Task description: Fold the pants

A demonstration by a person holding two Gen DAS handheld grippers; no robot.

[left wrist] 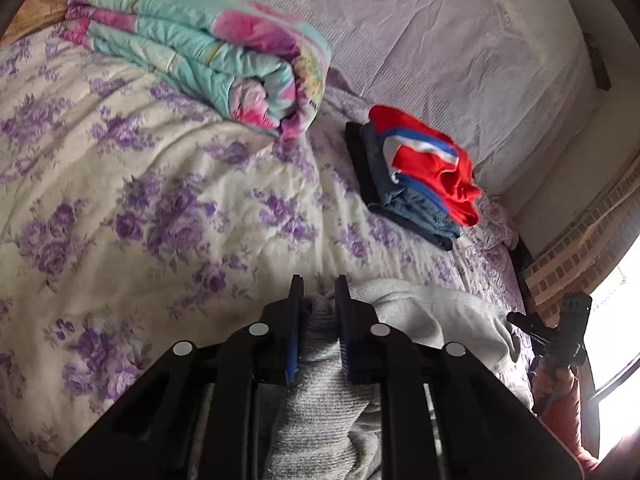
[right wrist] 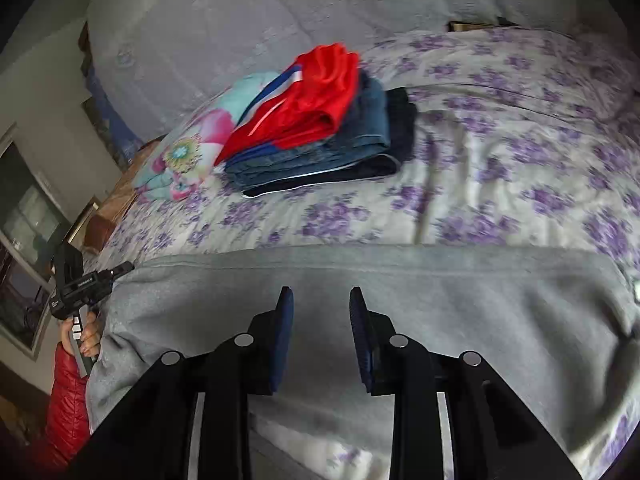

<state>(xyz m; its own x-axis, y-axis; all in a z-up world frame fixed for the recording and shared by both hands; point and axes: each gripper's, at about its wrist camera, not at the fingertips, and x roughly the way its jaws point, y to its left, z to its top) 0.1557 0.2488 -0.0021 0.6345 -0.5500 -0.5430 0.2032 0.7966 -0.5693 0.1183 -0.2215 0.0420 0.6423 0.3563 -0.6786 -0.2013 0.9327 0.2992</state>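
The pants (right wrist: 360,292) are stretched 9-to-3 beneath the parted, empty right gripper (right wrist: 321,298); one end is pinched in the left gripper (left wrist: 319,292).

1. Left gripper (left wrist: 319,286): black angular frame, round silver discs on its links, blue ribbed pads on both fingers.
2. Right gripper (right wrist: 321,296): the same black body, silver discs, dark blue pads.
3. Bare skin on the hand (right wrist: 89,334); red quilted sleeve (right wrist: 68,396).

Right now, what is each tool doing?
Left tool: shut on the grey pants.
Right tool: open, holding nothing, above the pants.
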